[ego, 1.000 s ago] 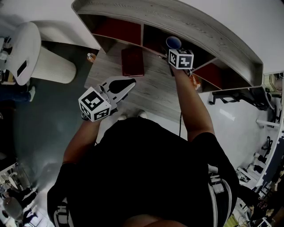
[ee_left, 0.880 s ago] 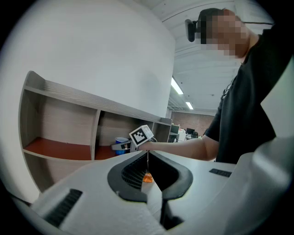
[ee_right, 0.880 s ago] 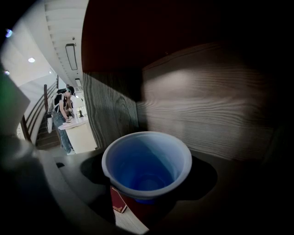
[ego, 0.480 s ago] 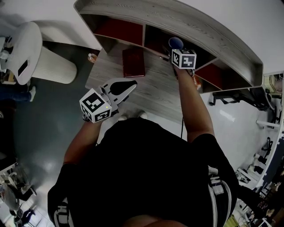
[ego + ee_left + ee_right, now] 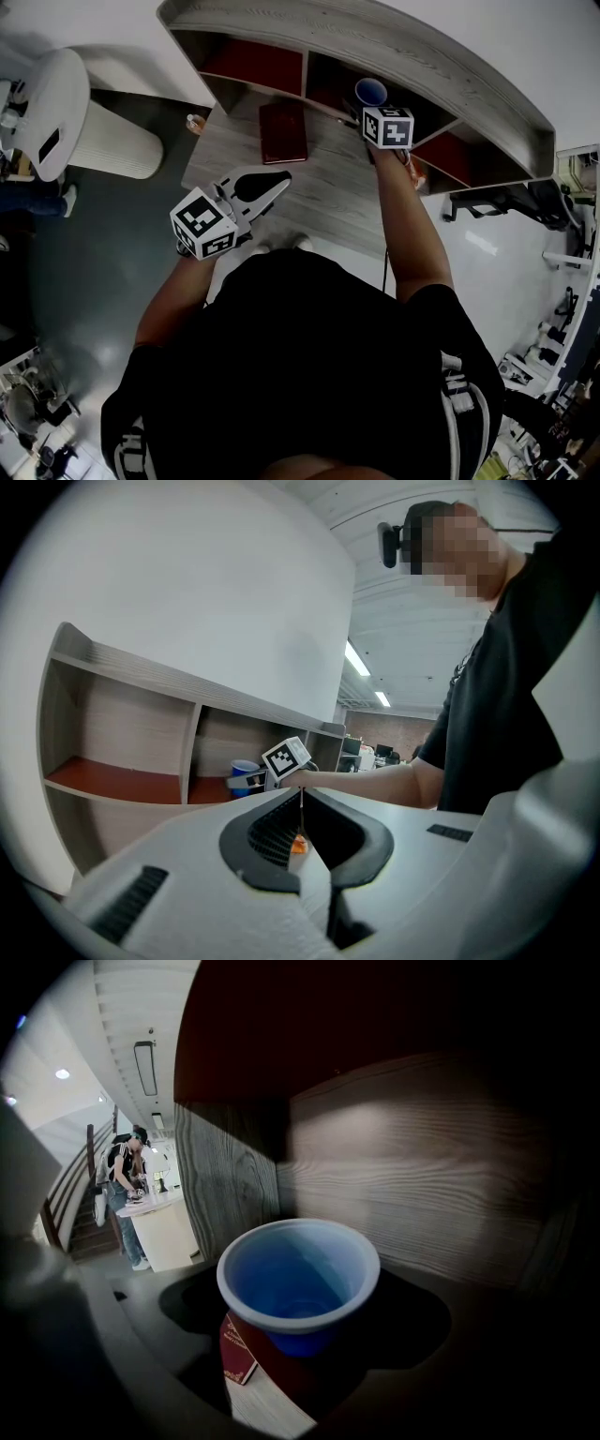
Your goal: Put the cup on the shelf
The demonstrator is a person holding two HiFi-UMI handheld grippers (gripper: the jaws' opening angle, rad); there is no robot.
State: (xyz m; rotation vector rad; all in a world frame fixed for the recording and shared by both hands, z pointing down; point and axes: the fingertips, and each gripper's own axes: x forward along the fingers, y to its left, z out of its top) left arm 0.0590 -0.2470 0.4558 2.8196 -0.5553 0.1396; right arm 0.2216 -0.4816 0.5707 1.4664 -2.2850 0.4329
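The right gripper (image 5: 305, 1330) has just been spreading its jaws and stands released, the blue cup (image 5: 298, 1279) between them but not pinched (it seems to rest upright near the front lip of the shelf (image 5: 422, 1176)). A crooked pull-back could snag a jaw on the cup and tip it out toward the red book (image 5: 239, 1358) below; the left gripper (image 5: 302, 799), closed and empty, is well apart
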